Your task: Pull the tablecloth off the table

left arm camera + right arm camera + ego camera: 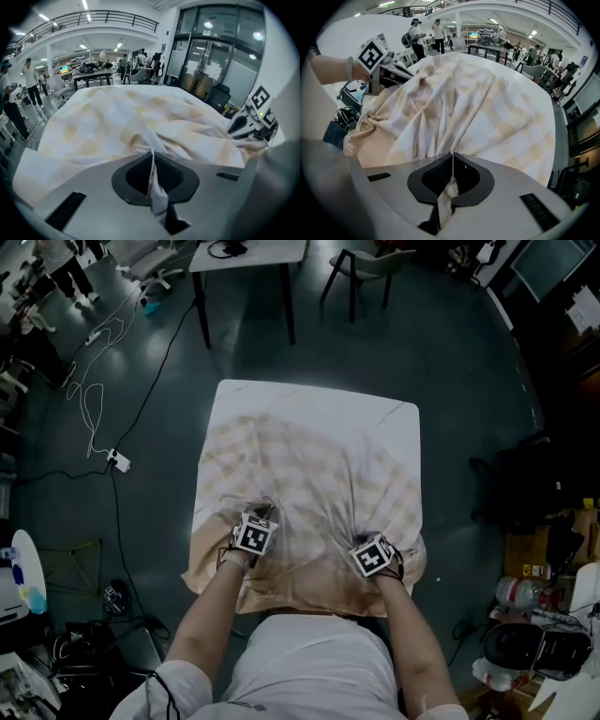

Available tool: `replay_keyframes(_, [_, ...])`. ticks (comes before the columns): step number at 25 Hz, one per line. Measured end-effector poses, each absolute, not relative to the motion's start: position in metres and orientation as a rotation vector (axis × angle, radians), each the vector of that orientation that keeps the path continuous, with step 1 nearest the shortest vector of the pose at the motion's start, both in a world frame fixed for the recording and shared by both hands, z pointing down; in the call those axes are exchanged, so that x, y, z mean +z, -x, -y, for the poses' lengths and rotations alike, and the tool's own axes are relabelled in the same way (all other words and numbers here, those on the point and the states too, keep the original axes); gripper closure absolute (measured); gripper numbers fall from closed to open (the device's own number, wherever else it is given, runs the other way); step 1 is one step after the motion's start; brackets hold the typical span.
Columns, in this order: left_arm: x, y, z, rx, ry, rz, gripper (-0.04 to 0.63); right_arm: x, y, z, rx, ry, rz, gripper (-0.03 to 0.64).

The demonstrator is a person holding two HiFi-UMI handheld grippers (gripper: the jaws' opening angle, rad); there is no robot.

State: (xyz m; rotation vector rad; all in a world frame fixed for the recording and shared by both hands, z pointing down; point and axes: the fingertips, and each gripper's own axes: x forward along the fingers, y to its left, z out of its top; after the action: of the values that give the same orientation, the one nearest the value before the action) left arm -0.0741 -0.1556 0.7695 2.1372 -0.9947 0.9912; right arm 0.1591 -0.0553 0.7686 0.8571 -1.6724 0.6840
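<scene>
Head view: the tablecloth [309, 474] is scrunched toward the near edge of the table [375, 409] and spills over it at the person's side, so the far strip and corners are bare. The left claw [263, 514] is pinched tight on a fold, and the right claw [366, 540] is too, a bit apart along that near edge. There's open floor [450, 362] all round, with cables [94, 409] off to the left and a chair [366, 268] past the far edge.
</scene>
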Motion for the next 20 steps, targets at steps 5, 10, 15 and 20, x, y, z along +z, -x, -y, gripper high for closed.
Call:
replay_keyframes(5, [0.768, 0.040, 0.117, 0.988, -2.153, 0.896, 0.574, 0.768, -0.157, 0.058, 0.688, -0.852, 1.695, 0.588])
replay_keyframes(10, [0.769, 0.007, 0.078, 1.007, -2.190, 0.807, 0.575, 0.768, -0.155, 0.061, 0.677, -0.855, 1.718, 0.588])
replay_keyframes(15, [0.768, -0.013, 0.033, 1.022, -2.167, 0.712, 0.575, 0.769, -0.153, 0.062, 0.676, -0.846, 1.728, 0.588])
replay_keyframes(20, [0.772, -0.019, 0.021, 1.045, -2.181, 0.675, 0.574, 0.770, -0.152, 0.065, 0.664, -0.847, 1.731, 0.588])
